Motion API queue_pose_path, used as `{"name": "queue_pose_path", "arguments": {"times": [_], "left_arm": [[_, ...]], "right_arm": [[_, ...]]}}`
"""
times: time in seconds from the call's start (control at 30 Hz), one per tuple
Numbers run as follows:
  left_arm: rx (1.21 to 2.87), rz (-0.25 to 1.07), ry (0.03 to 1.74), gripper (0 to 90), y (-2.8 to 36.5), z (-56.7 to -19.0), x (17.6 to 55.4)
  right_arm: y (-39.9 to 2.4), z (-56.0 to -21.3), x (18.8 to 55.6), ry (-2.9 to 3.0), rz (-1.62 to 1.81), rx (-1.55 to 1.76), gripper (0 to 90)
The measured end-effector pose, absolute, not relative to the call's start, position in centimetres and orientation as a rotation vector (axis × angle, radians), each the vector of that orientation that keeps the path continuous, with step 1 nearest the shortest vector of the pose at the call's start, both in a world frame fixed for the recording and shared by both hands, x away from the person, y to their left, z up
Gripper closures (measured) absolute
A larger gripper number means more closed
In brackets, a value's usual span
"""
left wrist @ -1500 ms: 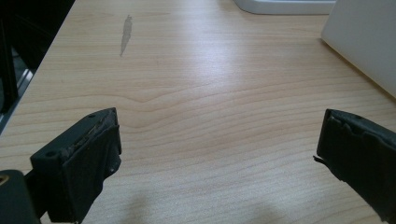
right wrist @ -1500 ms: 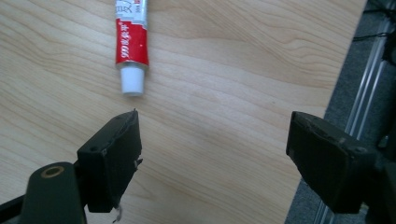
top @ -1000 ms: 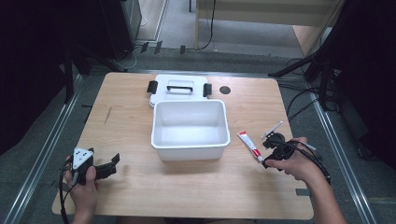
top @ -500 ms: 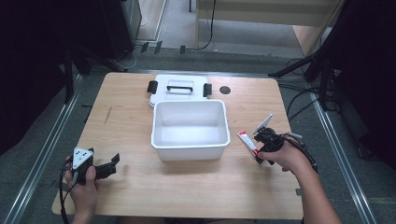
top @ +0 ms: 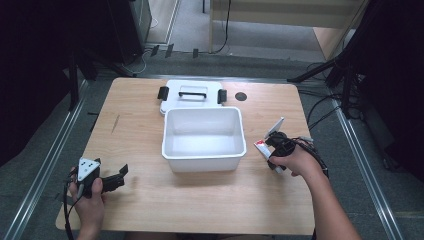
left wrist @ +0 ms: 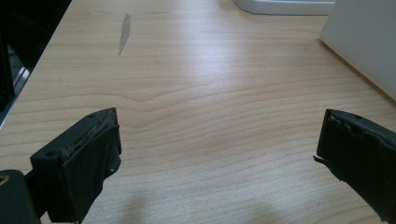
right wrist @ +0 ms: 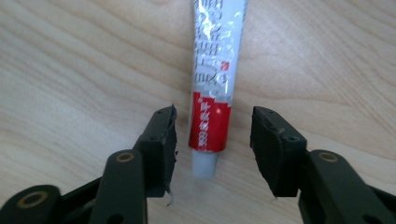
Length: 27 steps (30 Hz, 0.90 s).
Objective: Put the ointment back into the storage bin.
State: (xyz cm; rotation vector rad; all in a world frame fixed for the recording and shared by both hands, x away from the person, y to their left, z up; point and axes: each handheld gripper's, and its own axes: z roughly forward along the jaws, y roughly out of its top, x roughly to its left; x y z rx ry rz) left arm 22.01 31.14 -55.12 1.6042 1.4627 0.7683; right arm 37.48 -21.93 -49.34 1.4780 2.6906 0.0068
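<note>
A red, white and silver tube [right wrist: 212,88] lies flat on the wooden table, its white cap pointing toward me in the right gripper view. My right gripper [right wrist: 212,135] is open, one jaw on each side of the tube's red cap end, not touching it. From the high view, this tube [top: 261,146] sits just right of the white bin [top: 204,161], with the right gripper [top: 274,146] tipped down over it. The left gripper [top: 119,176] rests open near the table's front left, and nothing is between its jaws [left wrist: 217,140].
The open white bin stands mid-table, showing nothing inside. Its white lid [top: 192,92] with black clips lies flat just behind it. A small black round hole [top: 241,96] marks the table's far right. Metal rails run along both table sides.
My right gripper has moved left and tipped down over the tube, so its open jaws now straddle the cap end. The left gripper has stayed put.
</note>
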Motion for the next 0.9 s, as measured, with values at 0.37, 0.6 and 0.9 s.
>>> {"name": "queue_pose_path", "arguments": {"times": [0.37, 0.6, 0.9], "left_arm": [[1.603, 0.765, 1.462, 0.7, 31.2, -55.1, 22.0], [1.604, 0.766, 1.461, 0.7, 31.2, -55.1, 22.0], [1.604, 0.768, 1.462, 0.7, 31.2, -55.1, 22.0]], "right_arm": [[-21.4, -49.5, 38.5, 2.690, 0.034, 1.547, 66.9], [-21.0, -49.7, 38.8, 2.668, 0.008, 1.549, 70.9], [-20.6, -49.9, 38.9, 2.661, -0.010, 1.525, 70.9]]}}
